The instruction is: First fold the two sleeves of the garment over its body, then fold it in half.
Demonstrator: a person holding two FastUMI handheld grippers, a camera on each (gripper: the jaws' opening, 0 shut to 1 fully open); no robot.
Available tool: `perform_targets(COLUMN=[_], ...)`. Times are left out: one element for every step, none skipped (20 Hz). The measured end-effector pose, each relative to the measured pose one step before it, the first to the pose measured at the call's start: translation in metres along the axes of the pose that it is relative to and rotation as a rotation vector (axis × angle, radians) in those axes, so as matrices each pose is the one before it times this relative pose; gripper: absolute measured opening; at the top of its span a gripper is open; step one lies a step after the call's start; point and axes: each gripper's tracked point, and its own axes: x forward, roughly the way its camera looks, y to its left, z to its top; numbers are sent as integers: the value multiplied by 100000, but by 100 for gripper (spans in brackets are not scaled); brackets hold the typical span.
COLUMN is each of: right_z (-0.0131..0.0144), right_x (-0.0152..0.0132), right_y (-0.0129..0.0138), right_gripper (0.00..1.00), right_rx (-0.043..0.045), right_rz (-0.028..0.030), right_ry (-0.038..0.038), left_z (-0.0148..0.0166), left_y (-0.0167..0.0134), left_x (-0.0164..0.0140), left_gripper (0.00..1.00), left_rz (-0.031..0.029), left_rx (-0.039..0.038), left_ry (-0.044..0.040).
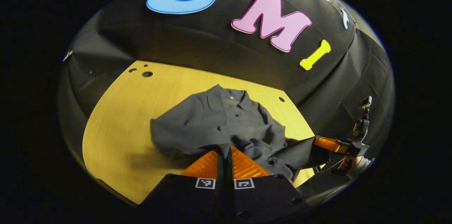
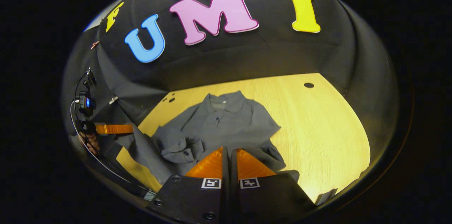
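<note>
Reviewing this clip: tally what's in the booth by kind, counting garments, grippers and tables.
Garments: 1, a dark grey shirt.
Grippers: 2, the left gripper and the right gripper.
Tables: 1, a wooden table.
Total: 4

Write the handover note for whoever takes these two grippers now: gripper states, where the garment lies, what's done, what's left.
Left gripper: shut on the shirt's near hem.
Right gripper: shut on the hem too.
Shirt: lies on the wooden table, collar toward the far wall, both grippers at the near edge.
Done: sleeves appear folded over the body.
Left: carry the hem toward the collar to fold the shirt in half, then release.
</note>
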Motion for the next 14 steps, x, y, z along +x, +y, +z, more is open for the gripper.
perform_targets(right_z=[1275, 1158, 1048, 953, 825, 696, 772, 635, 591, 511, 419, 248, 253, -20], right_x=[485, 623, 728, 712, 757, 700, 818, 948, 1050, 976, 1049, 1093, 1180, 1197], right_y=[-56, -196, -148, -70, -146, -223, -198, -263, -275, -272, -353, -413, -489, -514], right_gripper=[5, 5, 5, 5, 5, 5, 5, 5, 4, 4, 5, 5, 5, 5], right_rx=[-481, -682, -181, -203, -317, 70, 151, 79, -61, -142, 226, 543, 416, 38], right_rz=[-18, -299, 252, 45, -410, 219, -294, -318, -420, -431, -609, -548, -897, -1019], right_ry=[-2150, -1893, -1152, -1588, -821, -666, -1132, -851, -533, -597, -330, -51, -92, 387], left_z=[1263, 970, 1135, 934, 949, 854, 931, 704, 749, 494, 582, 393, 287, 119], left_y=[-21, 7, 225, 435, 398, 304, 353, 512, 418, 307, 487, 545, 588, 566], left_x=[307, 475, 277, 536, 595, 592, 644, 757, 700, 743, 887, 935, 964, 1016], left_gripper=[5, 5, 5, 5, 5, 5, 5, 5, 5, 5, 5, 5, 5, 5], left_rz=[-63, -14, 797, 664, 685, 322, 586, 786, 587, 630, 883, 1125, 1271, 1253], left_rx=[57, -376, -679, -1208, -1579, -1436, -1004, -568, -527, -228, 57, 46, 65, -7], left_ry=[-2000, -1606, -1721, -1270, -1256, -1158, -1004, -1013, -441, -603, -270, -197, 74, 239])
